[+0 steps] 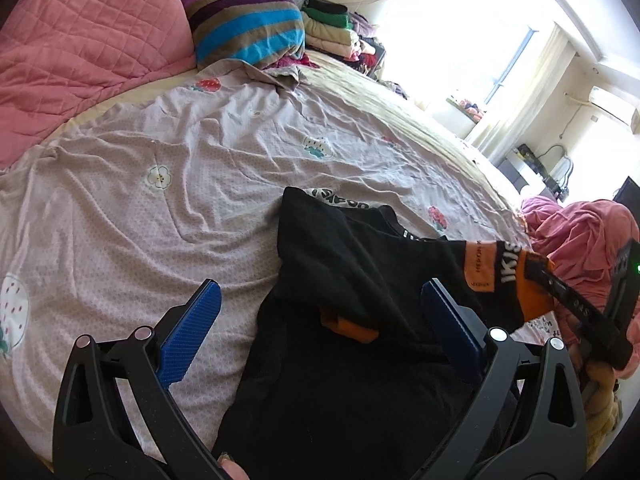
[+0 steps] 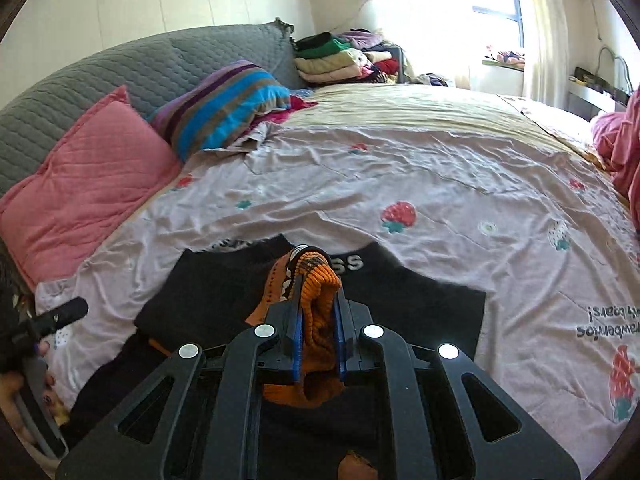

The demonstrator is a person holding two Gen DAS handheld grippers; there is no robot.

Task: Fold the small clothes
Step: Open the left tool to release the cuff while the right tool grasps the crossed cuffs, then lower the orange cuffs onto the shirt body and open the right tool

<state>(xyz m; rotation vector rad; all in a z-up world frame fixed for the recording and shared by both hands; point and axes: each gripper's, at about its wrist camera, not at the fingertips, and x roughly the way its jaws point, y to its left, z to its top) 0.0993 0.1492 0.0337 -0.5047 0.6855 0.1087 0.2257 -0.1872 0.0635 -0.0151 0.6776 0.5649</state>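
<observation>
Black garment (image 1: 360, 280) with orange trim lies on the bed sheet (image 1: 160, 208), partly folded over itself, white lettering showing at its far edge. Right claw (image 2: 318, 320) is clenched on the orange knit cuff (image 2: 320, 304), which bunches up between the blue pads; from the left wrist view that cuff (image 1: 520, 280) is pulled out to the right side of the garment. Left claw (image 1: 320, 312) is released, blue fingers (image 1: 192, 328) spread wide, one over the sheet and the other over the black fabric, hovering above the garment's near part. Pink pillow (image 2: 80, 192) and striped pillow (image 2: 228, 104) sit at the head of the bed, well apart from the garment. Stack of folded clothes (image 2: 332, 60) sits beyond the pillows.
</observation>
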